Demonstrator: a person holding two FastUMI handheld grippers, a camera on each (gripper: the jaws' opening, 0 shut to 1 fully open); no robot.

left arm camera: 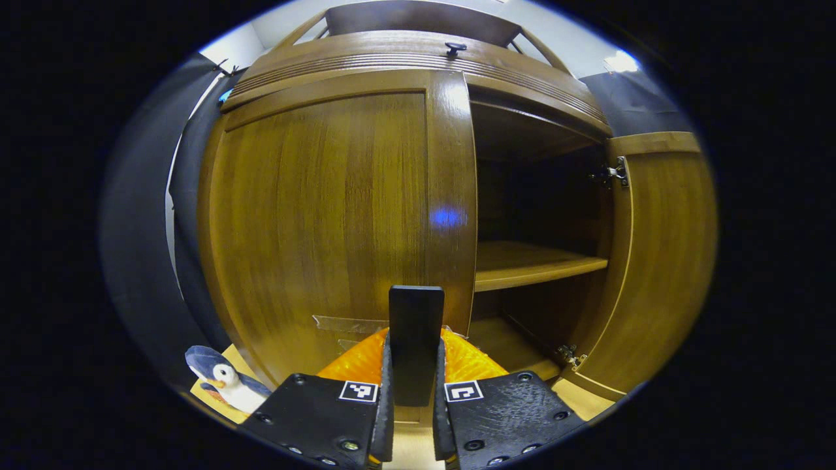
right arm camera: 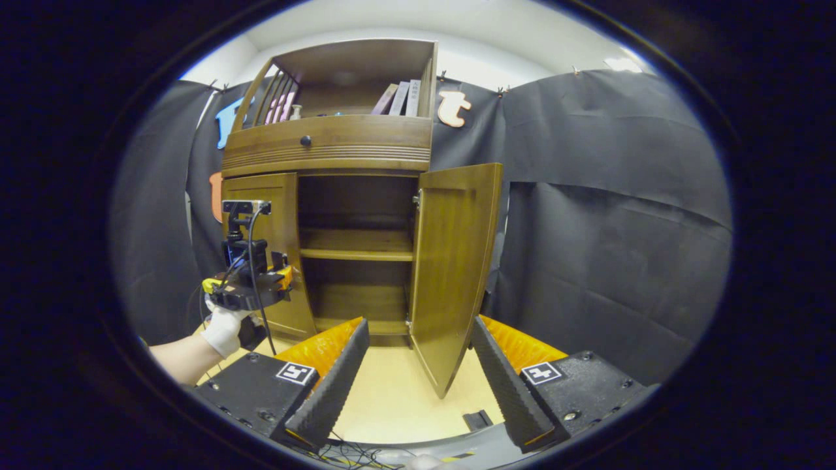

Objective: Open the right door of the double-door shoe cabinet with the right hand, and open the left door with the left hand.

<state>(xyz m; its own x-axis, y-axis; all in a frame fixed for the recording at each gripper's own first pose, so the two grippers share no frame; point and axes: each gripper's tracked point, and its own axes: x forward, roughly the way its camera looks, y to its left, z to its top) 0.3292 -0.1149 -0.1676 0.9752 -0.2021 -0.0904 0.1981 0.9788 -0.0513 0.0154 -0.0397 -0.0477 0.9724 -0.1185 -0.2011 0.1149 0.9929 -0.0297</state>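
Note:
The brown wooden shoe cabinet (right arm camera: pixel 326 140) stands against the booth wall. Its left door (left arm camera: pixel 326 215) looks closed or nearly so. In the left gripper view, my left gripper (left arm camera: pixel 414 339) is shut on a flat black handle tab (left arm camera: pixel 416 310) at that door's lower right edge. In the right gripper view the left gripper (right arm camera: pixel 281 277) sits at the same door, held by a gloved hand (right arm camera: pixel 222 329). The right door (right arm camera: pixel 454 267) is swung wide open, showing a bare shelf (right arm camera: pixel 356 251). My right gripper (right arm camera: pixel 418 385) is open, pulled back from that door and touching nothing.
A penguin plush (left arm camera: pixel 222 382) lies on the floor left of the cabinet. A drawer with a dark knob (right arm camera: pixel 305 140) sits above the doors, with books (right arm camera: pixel 398 98) on the top shelf. Black cloth (right arm camera: pixel 607 228) hangs to the right. Cables (right arm camera: pixel 366 450) lie near the front.

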